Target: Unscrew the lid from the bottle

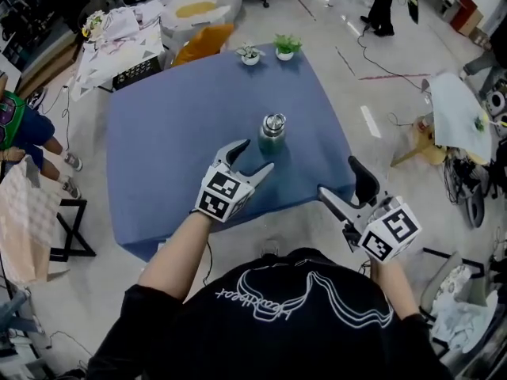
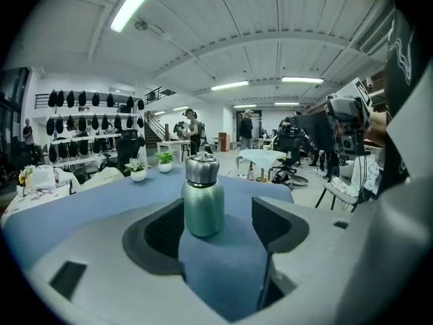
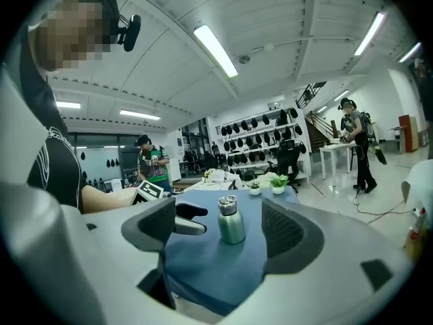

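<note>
A small green metal bottle (image 1: 272, 138) with a silver screw lid (image 1: 274, 122) stands upright near the middle of the blue-covered table (image 1: 174, 133). My left gripper (image 1: 252, 160) is open just in front and left of it, close but apart from it. In the left gripper view the bottle (image 2: 203, 208) stands a little beyond the fingertips (image 2: 162, 227), not between the pads. My right gripper (image 1: 339, 177) is open at the table's near right corner, well short of the bottle (image 3: 232, 227). Nothing is held by either gripper.
Two small potted plants (image 1: 250, 54) (image 1: 286, 46) stand at the table's far edge. A person in a green shirt (image 1: 16, 125) is off to the left. Cluttered tables, bags and cables surround the table on the floor.
</note>
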A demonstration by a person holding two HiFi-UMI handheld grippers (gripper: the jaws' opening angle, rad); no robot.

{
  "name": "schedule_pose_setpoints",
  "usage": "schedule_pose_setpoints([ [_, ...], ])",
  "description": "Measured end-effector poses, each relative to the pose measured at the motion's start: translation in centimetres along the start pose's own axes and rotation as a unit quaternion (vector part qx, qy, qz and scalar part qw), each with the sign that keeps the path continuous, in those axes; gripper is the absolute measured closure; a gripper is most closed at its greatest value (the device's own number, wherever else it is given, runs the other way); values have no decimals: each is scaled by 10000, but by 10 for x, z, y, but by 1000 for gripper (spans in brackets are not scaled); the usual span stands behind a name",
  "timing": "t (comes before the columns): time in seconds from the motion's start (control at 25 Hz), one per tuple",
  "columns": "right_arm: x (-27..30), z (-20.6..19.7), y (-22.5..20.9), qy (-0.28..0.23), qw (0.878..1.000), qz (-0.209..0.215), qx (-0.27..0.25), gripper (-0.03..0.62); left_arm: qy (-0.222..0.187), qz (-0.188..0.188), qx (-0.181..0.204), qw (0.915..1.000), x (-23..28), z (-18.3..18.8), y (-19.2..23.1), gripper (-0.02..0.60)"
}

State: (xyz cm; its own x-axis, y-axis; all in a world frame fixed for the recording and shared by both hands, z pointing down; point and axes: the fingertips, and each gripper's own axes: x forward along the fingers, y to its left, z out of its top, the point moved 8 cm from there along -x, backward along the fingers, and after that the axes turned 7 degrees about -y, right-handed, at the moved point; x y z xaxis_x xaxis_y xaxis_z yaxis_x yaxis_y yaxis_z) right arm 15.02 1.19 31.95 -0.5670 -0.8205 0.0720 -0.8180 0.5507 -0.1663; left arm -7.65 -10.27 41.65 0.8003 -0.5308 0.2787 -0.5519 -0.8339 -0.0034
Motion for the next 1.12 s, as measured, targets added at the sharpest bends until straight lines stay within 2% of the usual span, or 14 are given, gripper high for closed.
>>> schedule_pose_setpoints([
  [0.32,22,-9,-8,86,9999,149,-10,201,143,-166,163,9996,38,-18,22,258],
  [0.48,33,-15,-17,196,9995,242,-45,198,130,-221,87,9996,50,-26,31,244],
  [0.64,50,-19,-28,244,9991,341,-59,197,48,-472,58,9989,61,-29,33,224],
  [0.92,96,-29,-39,430,9972,572,-197,198,-173,-647,0,9978,73,-31,38,224],
  [1.12,128,-35,-40,587,9944,797,-368,200,-180,-790,47,9967,75,-32,37,238],
])
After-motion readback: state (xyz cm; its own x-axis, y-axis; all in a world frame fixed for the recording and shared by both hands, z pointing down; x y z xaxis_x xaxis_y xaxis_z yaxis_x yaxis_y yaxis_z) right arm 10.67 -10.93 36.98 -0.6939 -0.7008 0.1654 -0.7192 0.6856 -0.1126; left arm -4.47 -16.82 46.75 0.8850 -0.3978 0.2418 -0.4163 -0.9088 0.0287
